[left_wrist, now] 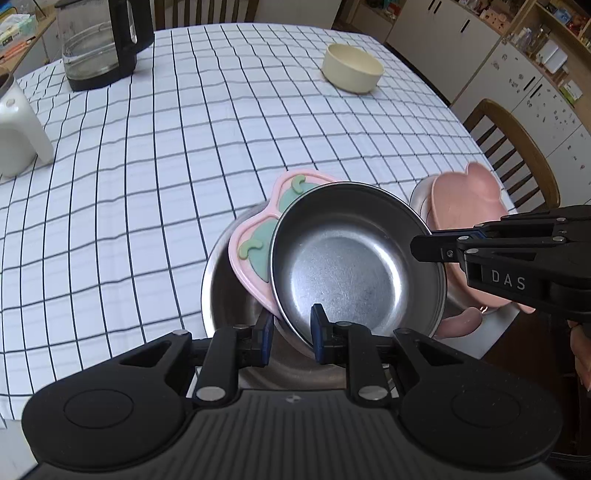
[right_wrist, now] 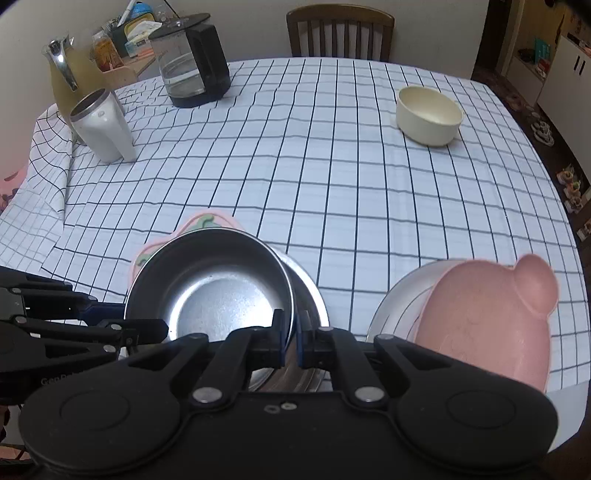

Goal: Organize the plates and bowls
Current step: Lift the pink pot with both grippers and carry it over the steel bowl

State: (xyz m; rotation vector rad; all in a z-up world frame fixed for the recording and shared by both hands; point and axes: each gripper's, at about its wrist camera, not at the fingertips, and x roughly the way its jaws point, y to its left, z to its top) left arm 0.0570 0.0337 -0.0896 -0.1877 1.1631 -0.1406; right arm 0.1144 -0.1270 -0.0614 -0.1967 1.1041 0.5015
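A shallow steel dish [left_wrist: 354, 254] [right_wrist: 221, 291] hangs tilted between both grippers. My left gripper [left_wrist: 291, 328] [right_wrist: 155, 328] is shut on its near-left rim. A pink divided plate [left_wrist: 255, 236] [right_wrist: 207, 221] with green shapes leans behind the dish there; I cannot tell whether it is pinched too. My right gripper [right_wrist: 293, 332] [left_wrist: 424, 247] is shut on the dish's opposite rim. Under them a larger steel bowl [left_wrist: 218, 291] [right_wrist: 314, 295] shows. A pink bear-shaped bowl [left_wrist: 465, 206] [right_wrist: 487, 325] rests on a steel plate [left_wrist: 417, 195] [right_wrist: 399, 295]. A cream bowl [left_wrist: 352, 72] [right_wrist: 428, 114] stands far right.
On the checked tablecloth [left_wrist: 166, 166] a glass kettle [left_wrist: 99, 44] [right_wrist: 192, 62] stands at the far left, and a white jug [left_wrist: 14, 136] [right_wrist: 101, 125] nearer. A yellow flask [right_wrist: 66, 81] is behind the jug. Wooden chairs [left_wrist: 517, 147] [right_wrist: 340, 33] flank the table.
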